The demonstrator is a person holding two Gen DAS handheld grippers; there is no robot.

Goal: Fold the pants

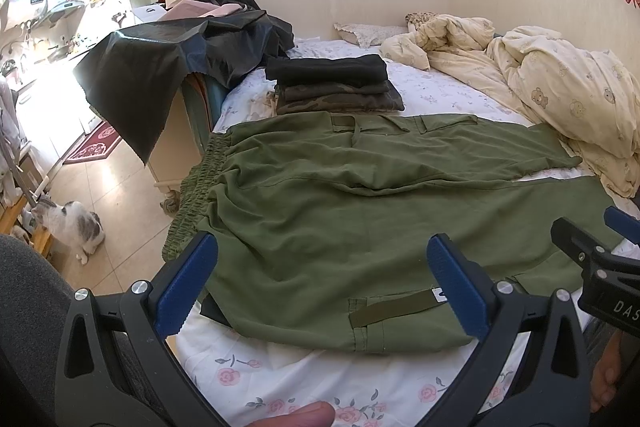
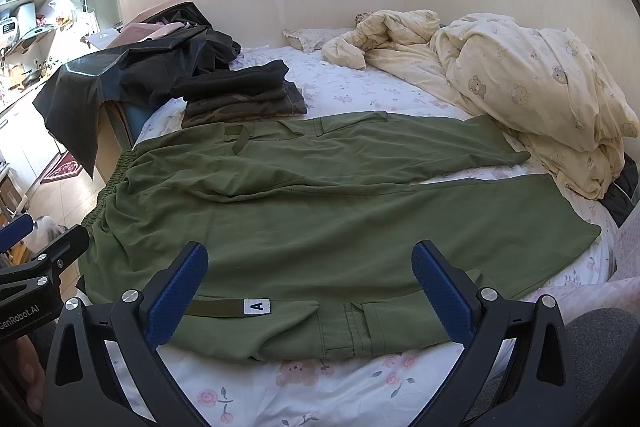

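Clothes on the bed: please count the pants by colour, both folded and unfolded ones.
Green pants, spread flat, unfolded: 1
Black folded garment, top of the stack: 1
Camouflage folded pants, under the black one: 1, perhaps more; the layers are hard to separate
Total: 3

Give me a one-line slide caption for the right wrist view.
Open right tongs poised over green cargo pants spread flat on the floral bed sheet, folded stack behind.

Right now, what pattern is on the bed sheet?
White bed sheet with pink roses, clearest in the right wrist view.
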